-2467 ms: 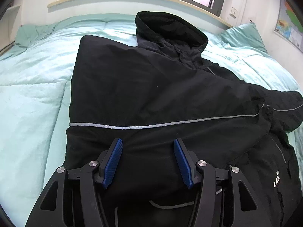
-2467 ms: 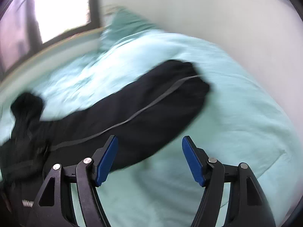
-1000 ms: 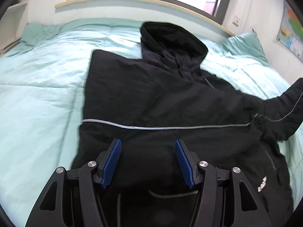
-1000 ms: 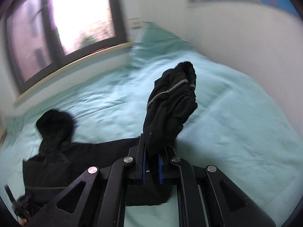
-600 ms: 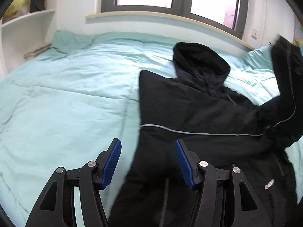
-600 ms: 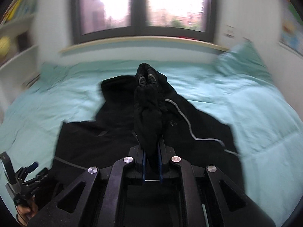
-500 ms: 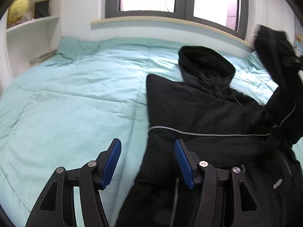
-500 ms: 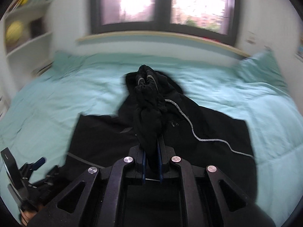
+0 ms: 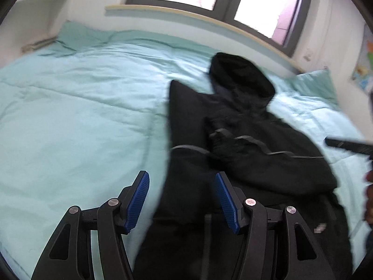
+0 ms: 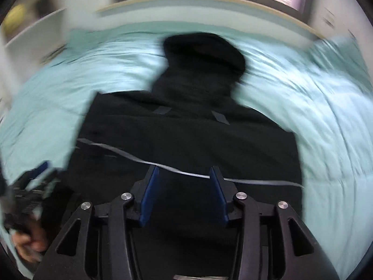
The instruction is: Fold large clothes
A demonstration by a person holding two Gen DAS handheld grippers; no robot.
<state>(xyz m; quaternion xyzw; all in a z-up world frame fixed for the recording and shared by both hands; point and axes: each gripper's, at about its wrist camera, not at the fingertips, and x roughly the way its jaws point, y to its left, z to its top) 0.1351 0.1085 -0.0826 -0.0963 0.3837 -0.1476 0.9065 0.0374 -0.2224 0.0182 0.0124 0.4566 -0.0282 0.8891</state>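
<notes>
A large black hooded jacket point(image 9: 244, 144) lies on a bed with a mint-green duvet point(image 9: 77, 121). Its hood point(image 9: 240, 74) points toward the window. One sleeve point(image 9: 268, 158) is folded across the body, with a grey reflective stripe on it. My left gripper point(image 9: 181, 193) is open and empty above the jacket's left edge. My right gripper point(image 10: 184, 186) is open and empty above the jacket's point(image 10: 191, 140) middle. The right wrist view is blurred by motion.
The window sill point(image 9: 198, 18) runs behind the bed. A white shelf point(image 9: 35, 2) stands at the far left. A green pillow point(image 9: 314, 81) lies at the back right. The left gripper and the hand holding it show in the right wrist view point(image 10: 30, 200).
My right gripper carried the right sleeve up and across the jacket's body, then opened and let it go. My left gripper drifted left, staying open.
</notes>
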